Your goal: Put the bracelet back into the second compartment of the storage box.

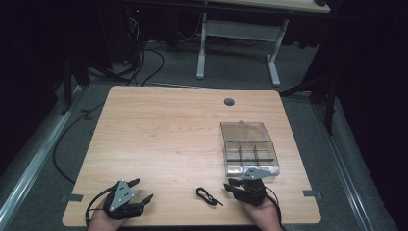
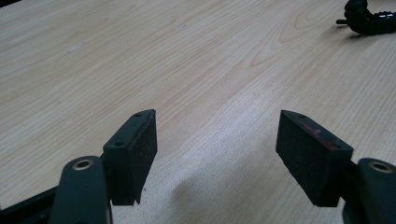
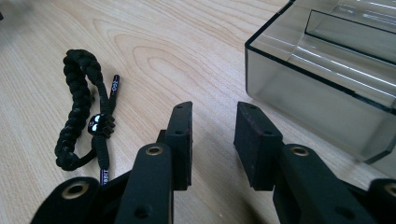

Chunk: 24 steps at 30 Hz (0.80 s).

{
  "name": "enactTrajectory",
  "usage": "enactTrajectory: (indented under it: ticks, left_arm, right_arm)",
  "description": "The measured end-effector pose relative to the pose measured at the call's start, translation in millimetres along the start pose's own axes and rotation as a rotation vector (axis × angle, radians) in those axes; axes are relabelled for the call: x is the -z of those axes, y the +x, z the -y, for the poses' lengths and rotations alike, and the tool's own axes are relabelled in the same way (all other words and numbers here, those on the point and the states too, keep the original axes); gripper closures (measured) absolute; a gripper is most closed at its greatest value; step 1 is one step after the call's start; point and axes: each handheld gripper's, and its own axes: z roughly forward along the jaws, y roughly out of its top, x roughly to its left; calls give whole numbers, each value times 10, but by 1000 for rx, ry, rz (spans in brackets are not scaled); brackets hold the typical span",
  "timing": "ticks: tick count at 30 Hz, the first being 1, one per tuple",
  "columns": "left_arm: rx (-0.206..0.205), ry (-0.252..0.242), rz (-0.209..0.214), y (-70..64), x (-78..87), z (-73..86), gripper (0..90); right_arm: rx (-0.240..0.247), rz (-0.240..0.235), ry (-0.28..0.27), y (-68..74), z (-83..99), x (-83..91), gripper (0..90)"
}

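Note:
A black braided bracelet (image 1: 208, 196) (image 3: 83, 108) with a small bead lies flat near the table's front edge, between the two grippers. A clear smoky plastic compartment box (image 1: 250, 153) (image 3: 322, 79) stands on the right side of the table, its lid (image 1: 244, 131) folded back. My left gripper (image 1: 143, 189) (image 2: 217, 140) rests at the front left, jaws wide open over bare wood; the bracelet (image 2: 369, 18) is far off to its right. My right gripper (image 1: 231, 186) (image 3: 214, 135) sits just in front of the box, open by a narrow gap and holding nothing, with the bracelet to its left.
The wooden table (image 1: 168, 134) has a round cable hole (image 1: 229, 101) at the back. Grey tape marks sit at the front left (image 1: 71, 197) and front right (image 1: 312, 194) edges. Behind the table stand another desk's white legs (image 1: 201, 48) and floor cables (image 1: 144, 62).

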Motion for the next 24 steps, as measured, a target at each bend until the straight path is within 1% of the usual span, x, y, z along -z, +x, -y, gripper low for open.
enactTrajectory:
  ticks: [2,9,11,12,14,15,16,17,18,19,20,21,22,23,24]
  left_arm:
    - [0,-1,-1,-1,0,0,298]
    - [-3,0,-1,-3,0,0,298]
    - [-4,0,-1,-4,0,0,298]
    - [-5,1,-1,-4,0,0,298]
    - [-6,2,-1,-5,-1,-1,298]
    - [-6,2,-1,-5,-1,-1,298]
    - [-6,2,-1,-5,-1,-1,298]
    - [-6,2,-1,-5,-1,-1,298]
    - [-6,2,-1,-5,-1,-1,298]
    - [-7,2,0,-6,-2,-1,298]
    - [-7,3,0,-6,-2,-2,299]
    - [-8,3,0,-6,-3,-2,298]
    - [-8,3,1,-6,-3,-2,298]
    - [-8,4,1,-6,-3,-2,298]
    - [-7,4,1,-6,-4,-2,298]
  right_arm:
    - [-2,2,0,1,0,0,671]
    - [16,14,2,22,-1,-3,655]
    - [15,13,2,22,0,-2,650]
    - [8,2,2,17,0,-2,626]
    - [0,3,-1,18,2,-1,623]
    - [0,10,-3,21,4,0,618]
    - [5,29,-3,30,6,3,598]
    - [19,59,-7,40,8,2,574]
    - [25,90,-5,62,10,3,574]
    - [36,106,-3,76,8,1,584]
    - [48,128,1,92,7,2,621]
    - [82,137,5,122,6,6,681]
    - [82,137,5,122,6,6,681]
    - [93,129,3,132,-5,11,695]
    - [97,118,-3,147,-20,22,730]
